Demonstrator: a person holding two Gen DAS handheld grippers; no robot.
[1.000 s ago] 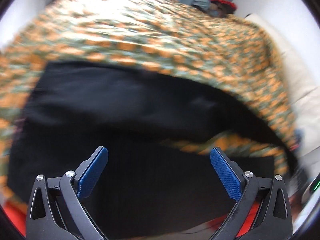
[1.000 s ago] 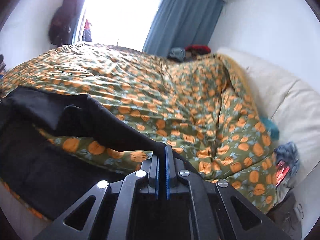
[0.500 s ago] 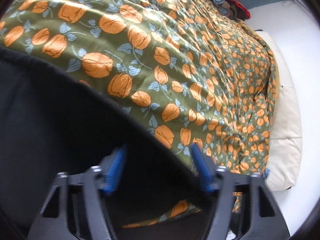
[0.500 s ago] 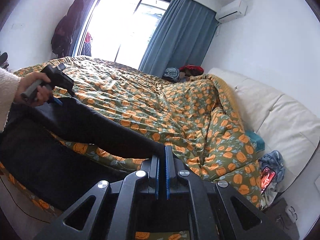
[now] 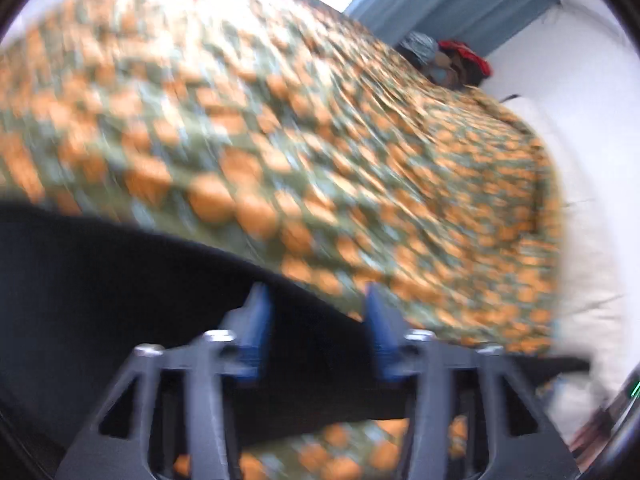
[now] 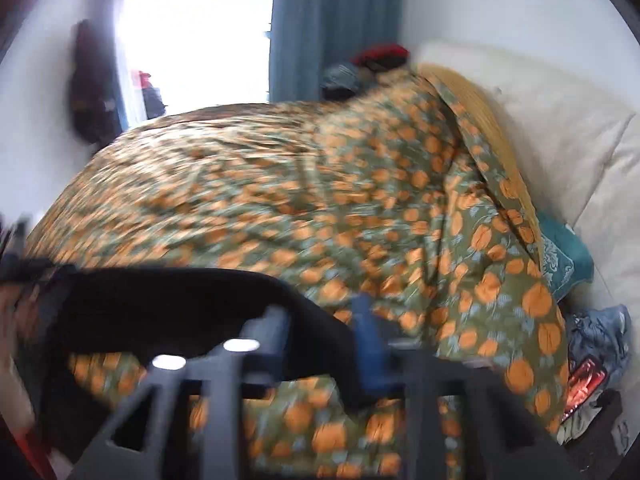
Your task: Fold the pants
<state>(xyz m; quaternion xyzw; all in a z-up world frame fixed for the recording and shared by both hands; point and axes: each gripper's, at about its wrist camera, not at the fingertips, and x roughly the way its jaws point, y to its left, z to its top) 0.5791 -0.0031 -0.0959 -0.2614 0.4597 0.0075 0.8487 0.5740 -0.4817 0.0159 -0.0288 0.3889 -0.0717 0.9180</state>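
Observation:
The black pants lie across the near edge of a bed with an orange-and-green quilt. In the blurred left wrist view my left gripper is open, its blue pads spread over the pants' far edge. In the blurred right wrist view my right gripper is partly open, and a fold of the black pants runs between its fingers. The left gripper and the hand holding it show at the far left.
A cream headboard cushion lines the bed's right side. A teal pillow and blue clothes lie by it. Blue curtains and a bright window stand at the back, with clothes piled there.
My right gripper was shut on the pants and its fingers have now parted. My left gripper has narrowed from wide open. Both cameras are moving fast and blurred.

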